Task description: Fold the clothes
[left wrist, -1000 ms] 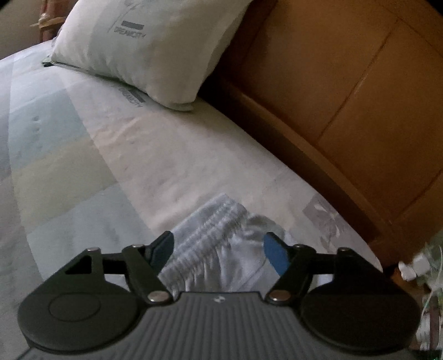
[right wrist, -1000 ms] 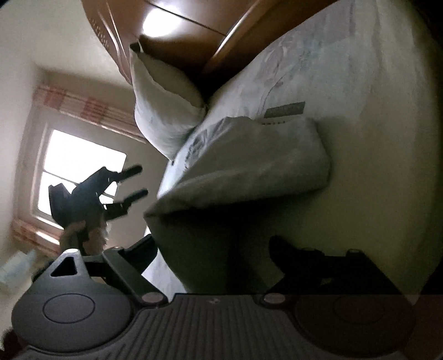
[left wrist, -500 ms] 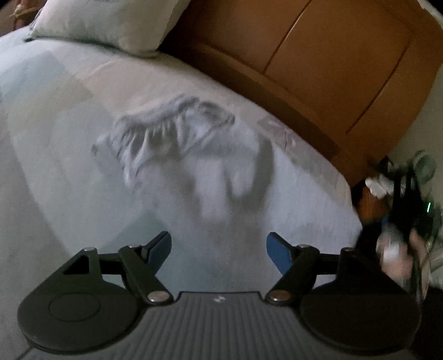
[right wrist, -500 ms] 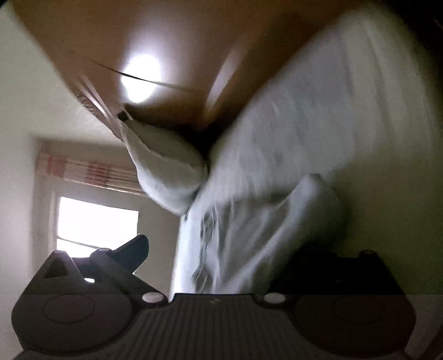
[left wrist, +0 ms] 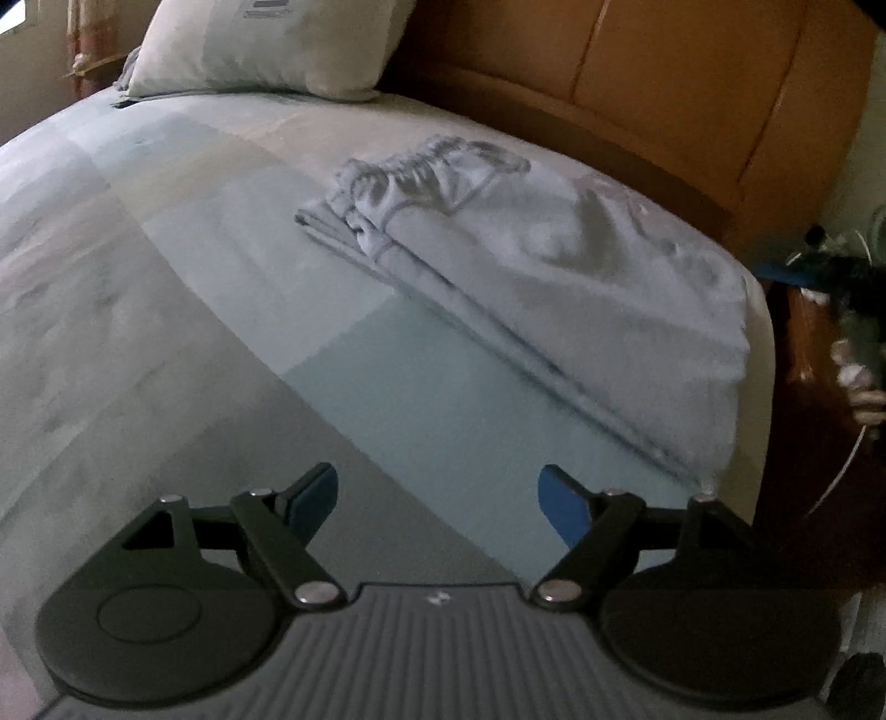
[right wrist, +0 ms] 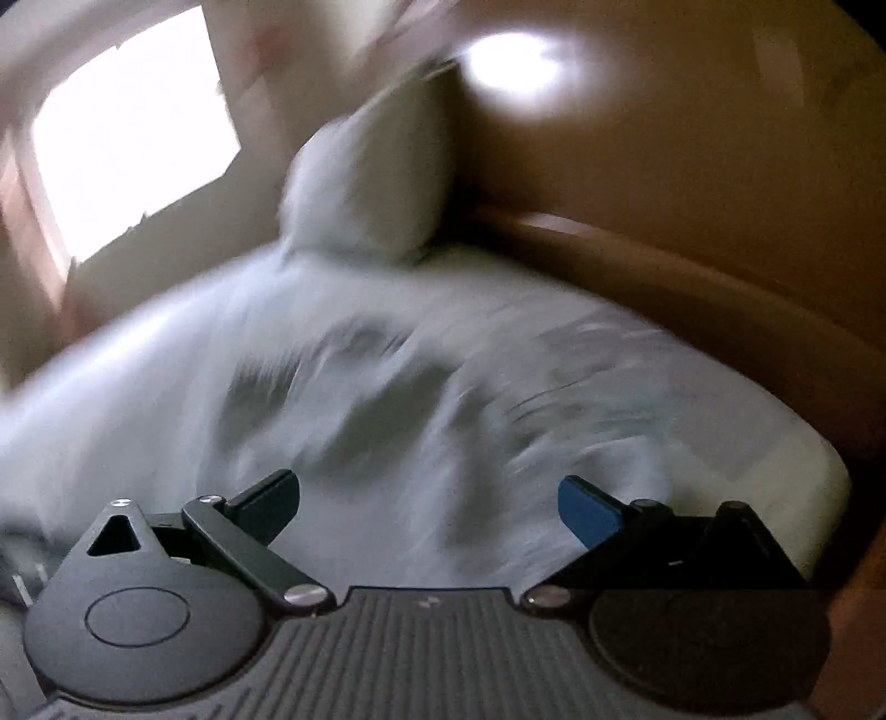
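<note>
Closest to us, the left gripper (left wrist: 437, 493) with its blue pads is opening a bit more, and nothing is between its jaws. A second ago a bunched edge of cloth lay right between those pads. Now the gripper has pulled back, and only bare bedsheet shows under it.

The right gripper (right wrist: 429, 501) has its jaws spread very wide and holds nothing. Its view is blurry, because it has just rolled round.

A little farther out lies the pale grey garment with a gathered stretchy waistband (left wrist: 554, 277). It rests on the soft bed with big pale blue and cream squares (left wrist: 194, 288), near the bed's right edge. A moment ago it was a rumpled heap. Now it lies as a long flat shape with stacked edges along one side. So this fold looks done and let go. It may need one more fold, or just a tidy pat.

Farther back are the puffy white pillow (left wrist: 266, 50) and the shiny brown wooden headboard (left wrist: 692, 94).
</note>
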### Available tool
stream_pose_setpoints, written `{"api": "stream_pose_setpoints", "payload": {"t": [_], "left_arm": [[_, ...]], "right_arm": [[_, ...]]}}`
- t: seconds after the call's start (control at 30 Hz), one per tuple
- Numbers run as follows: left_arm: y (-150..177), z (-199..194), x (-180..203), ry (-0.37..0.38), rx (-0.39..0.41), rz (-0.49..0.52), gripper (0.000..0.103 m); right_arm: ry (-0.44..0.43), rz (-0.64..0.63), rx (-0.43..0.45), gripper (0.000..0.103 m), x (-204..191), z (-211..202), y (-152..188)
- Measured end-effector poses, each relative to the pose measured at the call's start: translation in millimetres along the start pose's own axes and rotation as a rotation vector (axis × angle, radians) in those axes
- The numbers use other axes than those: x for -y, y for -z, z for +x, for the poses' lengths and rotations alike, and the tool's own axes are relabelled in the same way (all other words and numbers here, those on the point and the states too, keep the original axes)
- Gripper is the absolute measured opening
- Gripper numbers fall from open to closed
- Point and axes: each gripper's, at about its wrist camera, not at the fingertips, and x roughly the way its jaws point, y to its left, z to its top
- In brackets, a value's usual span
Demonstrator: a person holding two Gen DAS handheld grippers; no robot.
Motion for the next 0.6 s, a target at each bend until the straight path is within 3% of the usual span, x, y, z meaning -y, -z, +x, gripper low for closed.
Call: {"api": "stream_pose_setpoints", "payload": {"t": [0.1,0.23,0.33,0.43,0.5,0.6], "left_arm": [[10,-1,7,-0.03,-0.01,0.028,0.081],[24,-1,12,-0.119,-0.041,0.075,0.082],[35,-5,16,-0.154,-0.053,0.1,0.083],[44,-9,21,-0.174,-0.059,0.112,0.086],[48,-12,24,-0.182,-0.056,0.116,0.086],[53,-17,27,-0.188,-0.044,0.109,0.086]], "right_arm": [[0.026,-0.112,-0.119,0.102,-16,33,24],[0.076,-0.189,-0.112,0.1,-33,27,30],[0.027,-0.253,-0.028,0.1,-52,10,24],[-0.014,-0.352,-0.058,0.1,-71,20,35],[-0.001,-0.358,-0.123,0.101,-72,34,48],[-0.009,-0.292,-0.123,0.101,-68,22,46]]}}
